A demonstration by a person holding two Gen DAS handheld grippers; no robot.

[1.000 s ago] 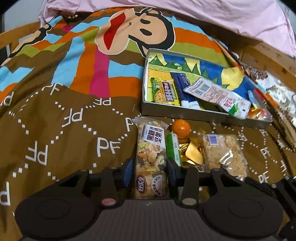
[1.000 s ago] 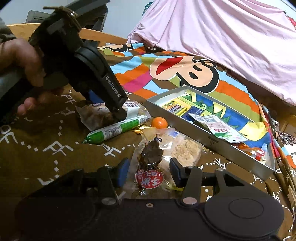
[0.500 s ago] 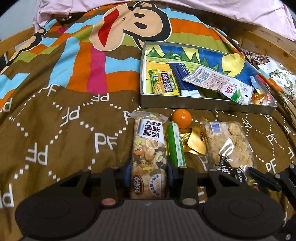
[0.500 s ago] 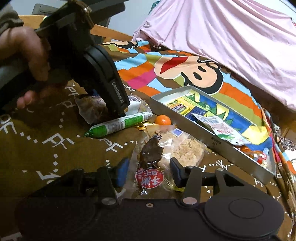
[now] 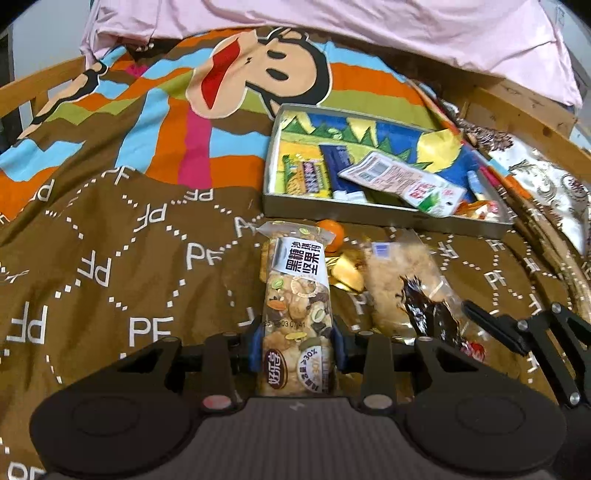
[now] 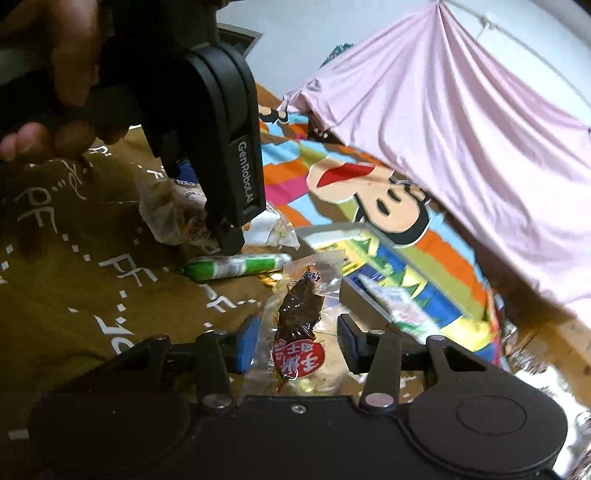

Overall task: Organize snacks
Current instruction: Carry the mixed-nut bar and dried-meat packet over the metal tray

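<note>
Nut-bar packet [image 5: 297, 314] pinched at its lower end between the blue pads of the left gripper [image 5: 297, 350], lifted above the brown bedspread [image 5: 110, 229], long axis pointing toward the tin; label with black characters facing up. Dark dried-meat packet [image 6: 301, 321] gripped between the pads of the right gripper [image 6: 300, 345], jaws closed in on its clear wrapper, red round label just ahead of the pads; same packet seen from the left wrist over the floss-cake packet [image 5: 399, 280], low on the right.

Just beyond the nut bar: small orange [image 5: 332, 230], half hidden behind the packet's top edge; gold foil wrappers [image 5: 347, 271] between nut bar and floss cake. Green sausage stick [image 6: 236, 266] lying flat on the bedspread, below the left gripper's finger in the right wrist view.

Farther out: shallow metal tin [image 5: 369, 212] resting on the bedspread, holding a yellow-green bar [image 5: 306, 177], a dark blue pack [image 5: 340, 166] and a white-and-green sachet [image 5: 402, 179] lying slantwise over the others; small orange sweets at its right corner. Cartoon monkey print [image 5: 258, 70] past the tin; pink sheet [image 5: 332, 26] across the far edge. Hand [image 6: 48, 85] wrapped round the left gripper's handle, upper left of the right wrist view.
</note>
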